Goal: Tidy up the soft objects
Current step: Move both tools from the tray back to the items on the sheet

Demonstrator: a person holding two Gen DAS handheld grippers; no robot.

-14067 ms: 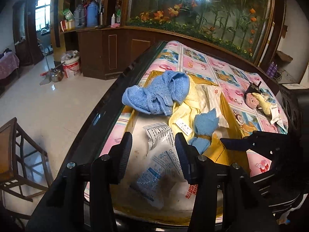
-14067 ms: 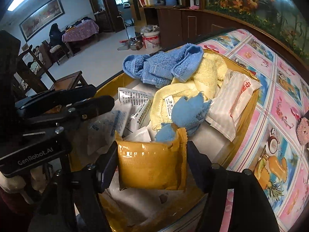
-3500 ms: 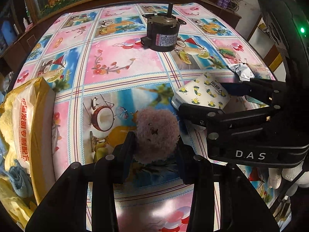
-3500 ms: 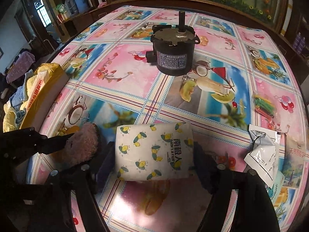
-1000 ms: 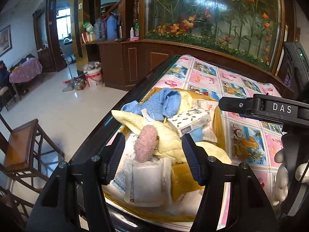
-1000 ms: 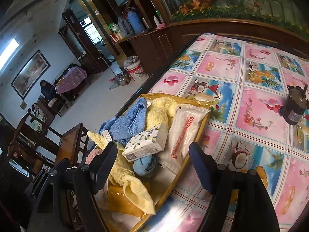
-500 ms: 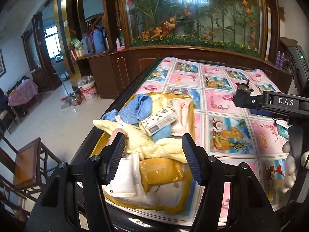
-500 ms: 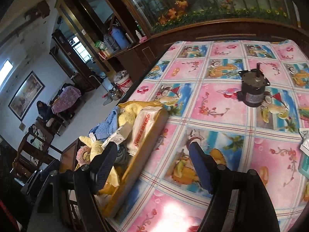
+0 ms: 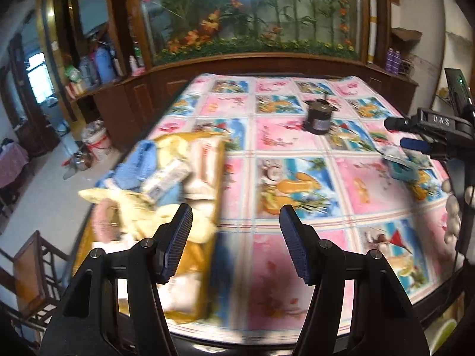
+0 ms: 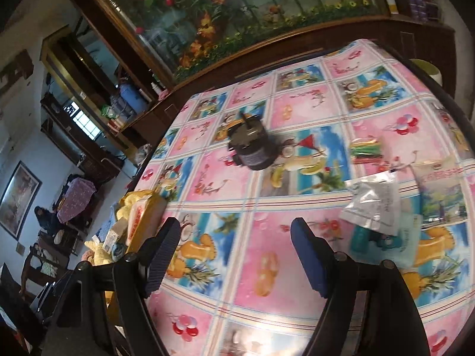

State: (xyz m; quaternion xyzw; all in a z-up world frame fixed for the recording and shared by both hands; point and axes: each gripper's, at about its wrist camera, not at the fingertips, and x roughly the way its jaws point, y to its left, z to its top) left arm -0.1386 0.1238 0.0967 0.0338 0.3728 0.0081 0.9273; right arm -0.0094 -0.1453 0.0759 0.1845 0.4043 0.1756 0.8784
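Both wrist cams above shared tablecloth (image 9: pixel 297 148).

Black motor (image 10: pixel 251 150) upright on cartoon tablecloth (image 9: pixel 285 136) — foil packet (image 10: pixel 374 203), wooden chair (image 9: pixel 28 270).

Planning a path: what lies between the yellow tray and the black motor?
Only bare tablecloth between the yellow tray and the black motor, per the left wrist view.

one motor (image 10: pixel 251 151), two grippers (image 9: pixel 234 225), one tray (image 9: pixel 218 175)
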